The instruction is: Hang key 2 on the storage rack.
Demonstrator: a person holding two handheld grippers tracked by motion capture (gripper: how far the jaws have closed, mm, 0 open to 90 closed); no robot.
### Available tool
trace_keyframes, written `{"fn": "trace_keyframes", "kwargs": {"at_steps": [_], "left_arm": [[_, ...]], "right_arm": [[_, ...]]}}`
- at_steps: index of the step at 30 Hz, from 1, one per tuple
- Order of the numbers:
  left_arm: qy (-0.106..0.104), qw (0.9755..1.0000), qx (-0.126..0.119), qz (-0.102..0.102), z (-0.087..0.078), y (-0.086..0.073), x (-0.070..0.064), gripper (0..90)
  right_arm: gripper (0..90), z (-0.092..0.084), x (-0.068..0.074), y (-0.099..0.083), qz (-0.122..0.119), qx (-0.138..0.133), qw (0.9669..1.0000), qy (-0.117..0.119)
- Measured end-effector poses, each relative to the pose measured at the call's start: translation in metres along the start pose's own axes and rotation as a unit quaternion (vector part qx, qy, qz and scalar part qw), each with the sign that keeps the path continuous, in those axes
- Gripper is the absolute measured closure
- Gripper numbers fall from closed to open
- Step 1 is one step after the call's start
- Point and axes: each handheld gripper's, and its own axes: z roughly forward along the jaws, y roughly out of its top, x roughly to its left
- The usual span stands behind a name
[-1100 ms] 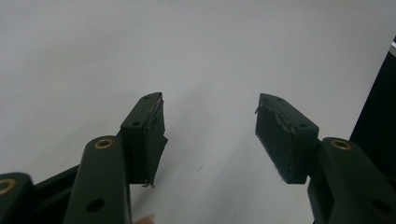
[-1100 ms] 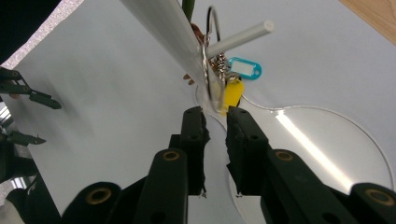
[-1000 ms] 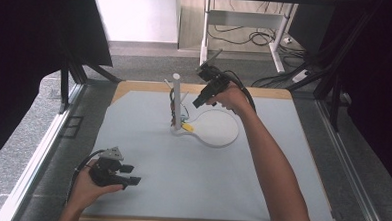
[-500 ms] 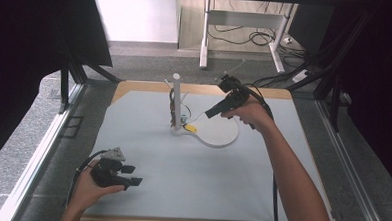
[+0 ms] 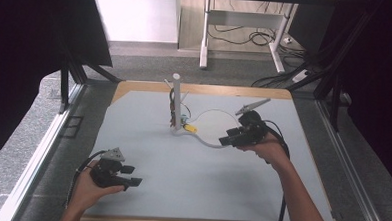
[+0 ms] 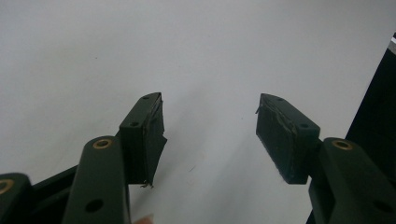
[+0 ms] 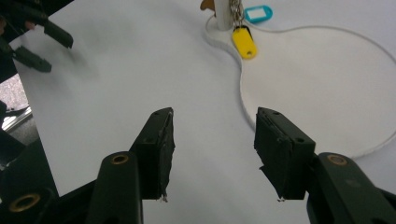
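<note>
Jaws of right gripper point(image 7: 212, 149) just opened (empty) beside round flat white base point(image 7: 327, 84).

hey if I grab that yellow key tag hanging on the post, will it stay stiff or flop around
The yellow key tag hangs from a ring chain on the white post, so it would probably swing freely. It looks like small plastic, likely light. Its smooth face may slip between pads.

A yellow tag point(image 7: 244, 42) and a blue tag point(image 7: 258, 13) hang at the white stand's point(image 5: 175, 102) foot.
</note>
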Motion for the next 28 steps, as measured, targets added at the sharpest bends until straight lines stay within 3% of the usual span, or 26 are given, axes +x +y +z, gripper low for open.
{"fn": "trace_keyframes", "kwargs": {"at_steps": [1, 2, 3, 4, 5, 6, 10, 11, 12, 15, 20, 22, 28], "left_arm": [[0.0, 1.0, 0.0, 0.0, 0.0, 0.0, 0.0, 42.1], [0.0, 1.0, -0.002, -0.003, -0.001, -0.001, 0.002, 42.1], [0.0, 1.0, -0.002, -0.003, -0.001, -0.001, 0.002, 42.0], [0.002, 1.0, -0.001, -0.004, -0.001, -0.002, 0.003, 42.0], [0.002, 1.0, -0.001, -0.004, -0.001, -0.002, 0.003, 42.0], [0.003, 1.0, -0.001, -0.009, -0.001, -0.003, 0.004, 41.9], [0.002, 1.0, 0.002, -0.008, 0.001, -0.003, 0.004, 41.9], [0.002, 1.0, 0.002, -0.008, 0.001, -0.003, 0.004, 41.9], [0.003, 1.0, 0.005, -0.008, 0.002, -0.003, 0.003, 41.9], [0.003, 0.9999, 0.006, -0.008, 0.004, -0.002, 0.003, 41.8], [0.004, 0.9999, 0.007, -0.009, 0.004, -0.002, 0.003, 41.8], [0.005, 0.9999, 0.007, -0.009, 0.004, -0.002, 0.003, 41.8], [0.005, 0.9999, 0.008, -0.005, 0.004, -0.002, 0.002, 41.6]], "right_arm": [[47.3, 0.0, 0.0, 0.0, 0.0, 0.0, 1.0, 0.0], [47.3, -0.001, 0.001, -0.016, 0.001, -0.007, 1.0, 0.001], [47.3, -0.001, 0.001, -0.016, 0.001, -0.007, 1.0, 0.001], [47.3, -0.002, 0.003, -0.032, 0.004, -0.013, 0.9999, -0.003], [47.3, -0.002, 0.003, -0.032, 0.004, -0.013, 0.9999, -0.003], [47.4, -0.003, 0.004, -0.048, 0.01, -0.019, 0.9997, -0.005], [47.5, -0.003, 0.007, -0.081, 0.022, -0.031, 0.9992, -0.012], [47.5, -0.003, 0.007, -0.081, 0.022, -0.031, 0.9992, -0.012], [47.6, -0.001, 0.009, -0.095, 0.032, -0.033, 0.9988, -0.016], [47.7, 0.002, 0.01, -0.11, 0.038, -0.042, 0.9983, -0.013], [48.0, 0.003, 0.012, -0.115, 0.037, -0.038, 0.9984, -0.019], [48.1, 0.0, 0.013, -0.115, 0.038, -0.055, 0.9976, -0.017], [46.3, 0.001, 0.016, -0.119, 0.022, -0.063, 0.9972, -0.035]]}}
